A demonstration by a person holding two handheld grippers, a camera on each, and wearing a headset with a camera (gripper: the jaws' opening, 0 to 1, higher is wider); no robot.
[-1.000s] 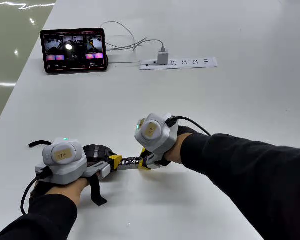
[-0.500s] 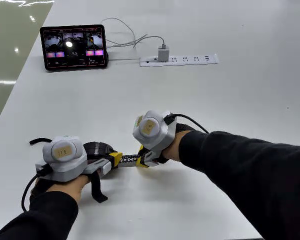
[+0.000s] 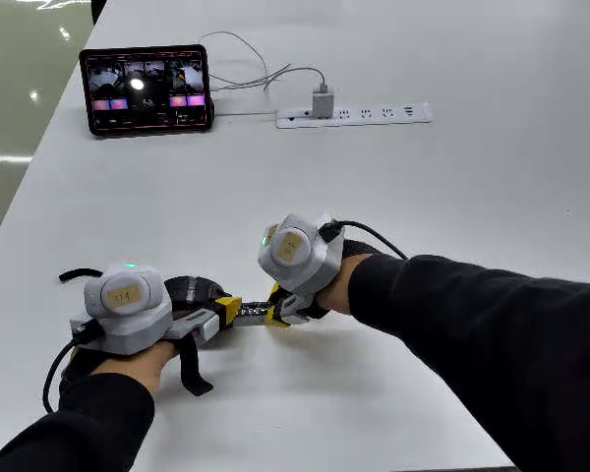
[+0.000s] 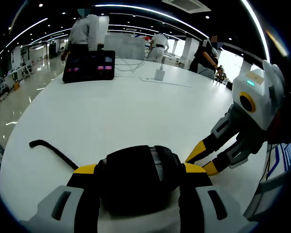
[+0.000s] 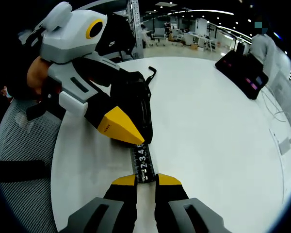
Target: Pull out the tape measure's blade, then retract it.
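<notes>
The left tool [image 4: 140, 169] clamps the tape measure [image 4: 136, 182]; the right tool [image 5: 145, 180] pinches the blade [image 5: 141, 159] between its tips (little drawn out). If that pinch slackens, the blade could snap back.

A white table [image 3: 452, 197] has a tablet [image 3: 146, 88] at its far left, screen lit. To the tablet's right lies a white power strip [image 3: 374, 114] with a charger [image 3: 322, 102] plugged into its left end. Thin cables [image 3: 246, 79] loop from the charger toward the tablet. A glossy floor [image 3: 10, 118] shows past the table's left edge. In the left gripper view, people [image 4: 85, 31] stand beyond the table.
</notes>
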